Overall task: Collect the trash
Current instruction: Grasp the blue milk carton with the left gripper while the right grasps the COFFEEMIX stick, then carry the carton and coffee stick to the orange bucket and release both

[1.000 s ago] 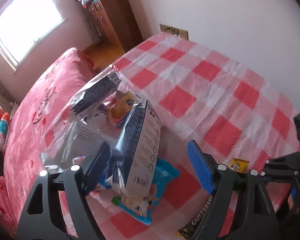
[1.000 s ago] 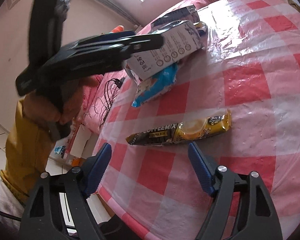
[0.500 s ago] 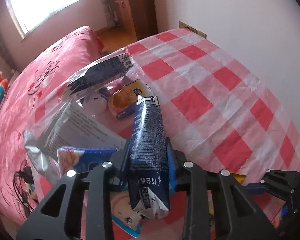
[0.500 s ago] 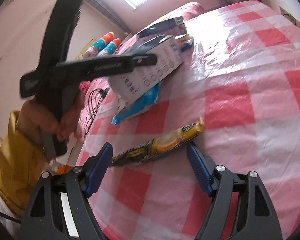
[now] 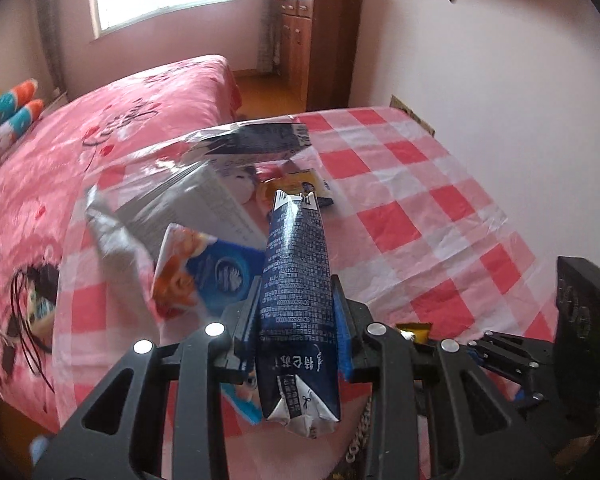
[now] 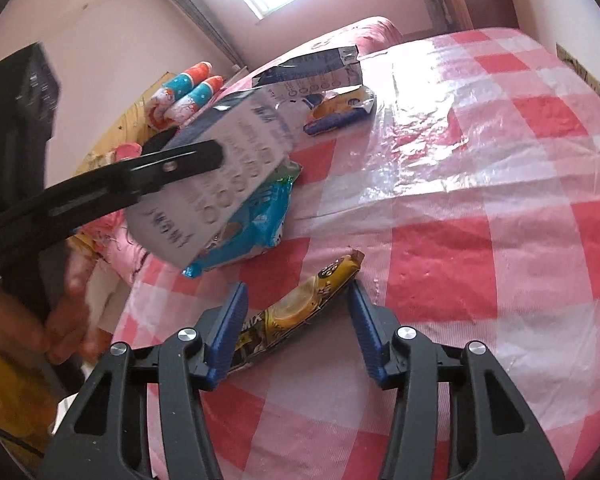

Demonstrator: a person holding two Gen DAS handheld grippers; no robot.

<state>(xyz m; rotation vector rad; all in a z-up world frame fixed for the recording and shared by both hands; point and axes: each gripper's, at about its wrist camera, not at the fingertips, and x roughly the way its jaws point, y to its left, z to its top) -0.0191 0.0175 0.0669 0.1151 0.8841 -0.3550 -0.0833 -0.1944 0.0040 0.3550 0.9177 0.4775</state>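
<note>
My left gripper [image 5: 296, 320] is shut on a dark blue and white drink carton [image 5: 296, 280] and holds it above the red-and-white checked table [image 5: 420, 208]. The carton also shows in the right wrist view [image 6: 228, 184], with the left gripper clamped on it. My right gripper [image 6: 296, 328] is open, its blue pads either side of a yellow and black coffee-mix sachet [image 6: 300, 308] that lies flat on the table. A blue snack wrapper [image 6: 256, 224] lies under the raised carton.
A second carton [image 5: 256, 144], a white paper-like bag [image 5: 188, 208], a blue and orange wrapper [image 5: 208, 268] and a yellow packet [image 5: 300, 184] lie at the table's left side. A pink bed [image 5: 100, 120] stands beyond. A wooden cabinet [image 5: 320, 40] is by the wall.
My left gripper closed on the carton and lifted it off the table. My right gripper moved forward so its open pads now flank the coffee-mix sachet.
</note>
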